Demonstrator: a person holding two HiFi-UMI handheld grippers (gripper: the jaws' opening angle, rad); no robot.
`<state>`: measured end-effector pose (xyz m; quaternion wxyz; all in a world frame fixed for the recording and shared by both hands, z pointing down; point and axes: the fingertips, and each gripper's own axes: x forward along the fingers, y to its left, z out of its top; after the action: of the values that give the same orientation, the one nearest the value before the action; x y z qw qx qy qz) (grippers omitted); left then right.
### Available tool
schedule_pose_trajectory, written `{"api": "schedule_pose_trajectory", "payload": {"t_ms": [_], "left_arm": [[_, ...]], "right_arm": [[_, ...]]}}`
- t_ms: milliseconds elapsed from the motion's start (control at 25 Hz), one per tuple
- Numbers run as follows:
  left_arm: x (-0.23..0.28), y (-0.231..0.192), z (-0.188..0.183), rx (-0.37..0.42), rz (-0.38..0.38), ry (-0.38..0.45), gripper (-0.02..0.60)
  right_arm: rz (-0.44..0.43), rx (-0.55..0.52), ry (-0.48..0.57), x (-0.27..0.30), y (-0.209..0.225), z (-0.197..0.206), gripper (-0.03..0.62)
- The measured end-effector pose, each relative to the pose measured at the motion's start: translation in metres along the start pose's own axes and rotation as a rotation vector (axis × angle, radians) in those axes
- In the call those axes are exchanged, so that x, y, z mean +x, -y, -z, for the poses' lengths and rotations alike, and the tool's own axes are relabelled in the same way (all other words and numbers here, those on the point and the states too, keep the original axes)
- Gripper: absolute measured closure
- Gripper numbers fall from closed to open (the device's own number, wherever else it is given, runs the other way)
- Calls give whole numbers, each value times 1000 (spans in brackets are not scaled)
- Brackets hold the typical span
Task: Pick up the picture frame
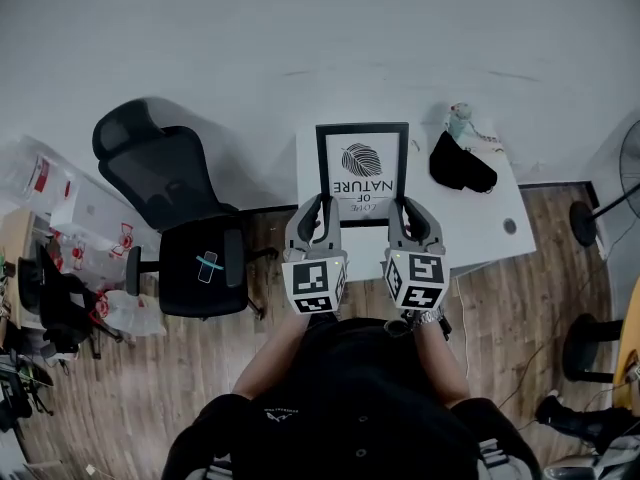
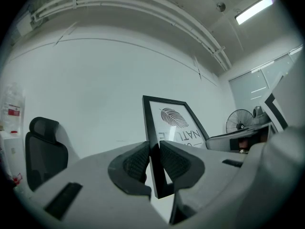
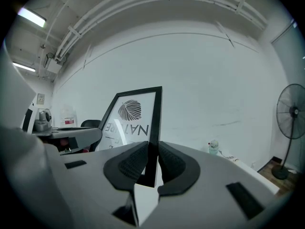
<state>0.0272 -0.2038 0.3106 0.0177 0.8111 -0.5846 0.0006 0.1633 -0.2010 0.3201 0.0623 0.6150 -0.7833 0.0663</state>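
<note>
A black picture frame (image 1: 362, 172) with a leaf print and lettering hangs in the air above the white table (image 1: 480, 223), held by both its side rails. My left gripper (image 1: 322, 211) is shut on its left rail (image 2: 153, 147). My right gripper (image 1: 403, 213) is shut on its right rail (image 3: 153, 142). In each gripper view the ribbed pads press both faces of the black rail. The frame stands nearly upright in front of the white wall.
A black pouch (image 1: 461, 164) and a small pale bottle (image 1: 460, 121) lie on the table's right part. A black office chair (image 1: 172, 213) stands to the left, a floor fan (image 3: 291, 123) to the right. Cluttered bags and boxes (image 1: 60, 268) fill the far left floor.
</note>
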Motion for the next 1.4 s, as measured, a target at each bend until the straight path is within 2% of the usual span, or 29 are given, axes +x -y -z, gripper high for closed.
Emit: {"api": "schedule_pose_trajectory", "payload": {"t_ms": [320,560,920,1400], "left_arm": [[0,-1,-54,39,16,123,511],[-5,0,-77,52,23,176,511],[-16,-1,-84,55,25,201,511],[-15,-1,-79,53,18,192,511]], "right_arm": [[3,-30,124,-9,-4,-54,528],[4,-47,181,-18,-6,-78,528],[5,-57,206,-27,-13,-83,528],[-2,-60,193,-24,-12,-80,528]]}}
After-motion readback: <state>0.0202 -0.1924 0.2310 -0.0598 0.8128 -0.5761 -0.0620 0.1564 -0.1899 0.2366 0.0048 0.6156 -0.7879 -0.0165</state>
